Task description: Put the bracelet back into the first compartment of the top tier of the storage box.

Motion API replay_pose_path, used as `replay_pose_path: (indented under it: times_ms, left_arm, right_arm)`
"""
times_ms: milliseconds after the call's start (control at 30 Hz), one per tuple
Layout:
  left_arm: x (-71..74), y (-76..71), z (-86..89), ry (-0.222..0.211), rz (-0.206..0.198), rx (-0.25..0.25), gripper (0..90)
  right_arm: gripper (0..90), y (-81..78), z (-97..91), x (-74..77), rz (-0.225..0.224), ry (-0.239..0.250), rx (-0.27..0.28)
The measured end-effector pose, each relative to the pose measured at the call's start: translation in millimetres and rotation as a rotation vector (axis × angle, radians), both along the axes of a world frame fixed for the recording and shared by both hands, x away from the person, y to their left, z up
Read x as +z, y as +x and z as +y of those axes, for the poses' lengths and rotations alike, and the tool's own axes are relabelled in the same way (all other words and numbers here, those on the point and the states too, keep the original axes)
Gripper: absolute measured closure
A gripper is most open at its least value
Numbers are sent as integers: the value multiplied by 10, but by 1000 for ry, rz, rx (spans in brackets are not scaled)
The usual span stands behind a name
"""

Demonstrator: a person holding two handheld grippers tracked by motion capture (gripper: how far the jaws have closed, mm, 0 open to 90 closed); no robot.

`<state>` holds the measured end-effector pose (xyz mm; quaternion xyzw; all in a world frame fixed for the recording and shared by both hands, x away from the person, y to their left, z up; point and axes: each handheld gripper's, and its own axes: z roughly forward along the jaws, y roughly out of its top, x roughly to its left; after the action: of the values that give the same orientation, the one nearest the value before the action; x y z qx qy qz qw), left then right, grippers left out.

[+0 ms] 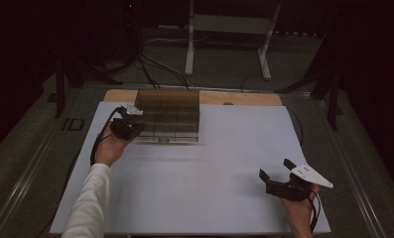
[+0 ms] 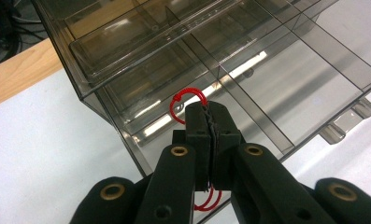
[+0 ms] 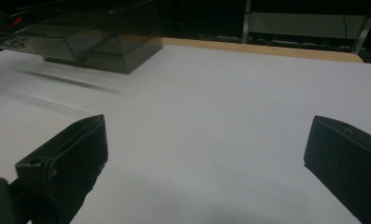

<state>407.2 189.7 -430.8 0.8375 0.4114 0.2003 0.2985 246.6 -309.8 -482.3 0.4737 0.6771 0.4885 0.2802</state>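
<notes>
- Holding a thin red elastic loop pinched between the pads of the left gripper, just over the front left corner of the smoky transparent plastic compartment box; judged step: carrying the loop to a compartment for dropping.
- Loop: bright red, wire-thin, curled; one bend pokes out above the jaw tips, another hangs below them. Limp and light, likely to cling to a pad when let go.
- Left jaws pressed nearly together on the loop, no visible gap beyond the strand itself.
- Next move, as judged: ease the tips on over the box wall, above one cell, then part the jaws; a small shake may be needed.
- Box: lid raised at the back, dividers forming several cells, latch tab at the front; it sits at the far edge of the white table sheet, on the left side.
- Right gripper: jaws spread wide, nothing between them, resting low over bare sheet near the front right corner, well apart from the box.
</notes>
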Motion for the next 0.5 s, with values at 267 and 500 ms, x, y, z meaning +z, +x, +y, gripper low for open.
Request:
replay_pose_path:
  times_ms: [267,500]
  left_arm:
    - [89,-21,79,-112,-55,72,277]
    - [100,-41,90,-116,-72,91,81]
  right_arm:
    - [4,-1,-1,1,-1,-1,0]
    - [4,-2,0,1,-2,-3,0]
